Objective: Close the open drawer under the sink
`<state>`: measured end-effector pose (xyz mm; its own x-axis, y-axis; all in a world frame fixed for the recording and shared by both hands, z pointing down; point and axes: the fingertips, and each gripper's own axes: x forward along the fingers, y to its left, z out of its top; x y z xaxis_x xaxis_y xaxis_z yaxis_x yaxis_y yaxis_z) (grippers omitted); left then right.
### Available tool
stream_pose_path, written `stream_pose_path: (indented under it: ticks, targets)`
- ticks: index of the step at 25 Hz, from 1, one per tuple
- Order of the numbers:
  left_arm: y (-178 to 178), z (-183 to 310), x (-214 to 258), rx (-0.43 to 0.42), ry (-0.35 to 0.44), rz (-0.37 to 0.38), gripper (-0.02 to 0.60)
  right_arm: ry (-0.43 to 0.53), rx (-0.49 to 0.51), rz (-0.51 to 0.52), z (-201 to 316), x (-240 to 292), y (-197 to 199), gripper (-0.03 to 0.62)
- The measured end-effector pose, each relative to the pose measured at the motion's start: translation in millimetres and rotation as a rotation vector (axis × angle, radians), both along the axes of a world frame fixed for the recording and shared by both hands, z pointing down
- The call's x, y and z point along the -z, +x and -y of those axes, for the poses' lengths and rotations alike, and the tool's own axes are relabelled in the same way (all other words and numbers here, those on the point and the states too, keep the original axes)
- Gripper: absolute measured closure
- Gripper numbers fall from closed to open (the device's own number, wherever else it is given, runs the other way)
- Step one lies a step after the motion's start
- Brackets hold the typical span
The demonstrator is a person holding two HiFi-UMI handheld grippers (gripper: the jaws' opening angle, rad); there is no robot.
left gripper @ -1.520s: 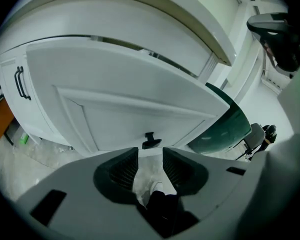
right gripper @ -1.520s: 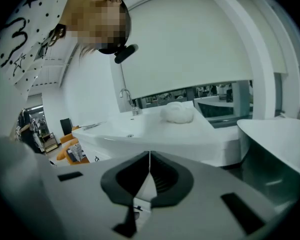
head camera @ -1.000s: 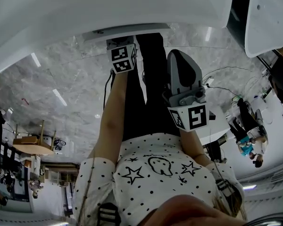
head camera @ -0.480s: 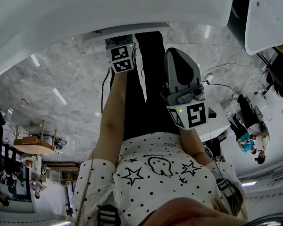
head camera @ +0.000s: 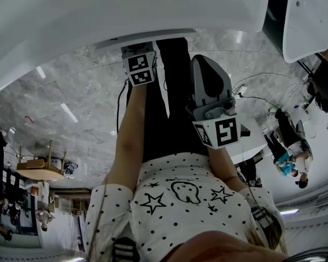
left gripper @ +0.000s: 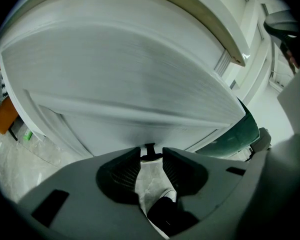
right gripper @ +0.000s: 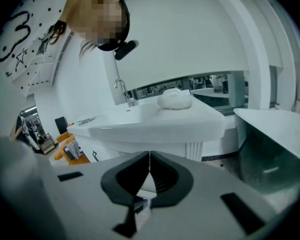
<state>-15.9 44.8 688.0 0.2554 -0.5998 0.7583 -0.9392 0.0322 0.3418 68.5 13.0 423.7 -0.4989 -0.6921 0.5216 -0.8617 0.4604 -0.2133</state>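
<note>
1. Two grippers are seen from the head view, both held low in front of a dotted shirt and above a marbled floor; the left gripper is raised against a white front at the top of that view, and the right gripper is held nearer the body, just beside the left forearm.
2. The drawer is found directly ahead of the left gripper; its white front fills nearly all of the left gripper view, under the overhanging edge of the counter; how far it stands out cannot be told.
3. A small dark handle on that front is caught between the left jaw tips; the jaws are drawn in narrowly and appear clenched on it.
4. The right jaws are pressed together with nothing between them.
5. The sink is shown in the right gripper view, well apart from that gripper; a tap is mounted at its back and a white cloth is laid on the counter beside the basin.
</note>
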Motion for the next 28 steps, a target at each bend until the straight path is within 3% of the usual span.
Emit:
stream_pose_path:
  ticks: [28]
  targets:
    - [-3.0, 28.4, 3.8, -0.008, 0.035, 0.005, 0.442, -0.026, -0.025, 0.002, -0.7, -7.2, 4.7, 0.579]
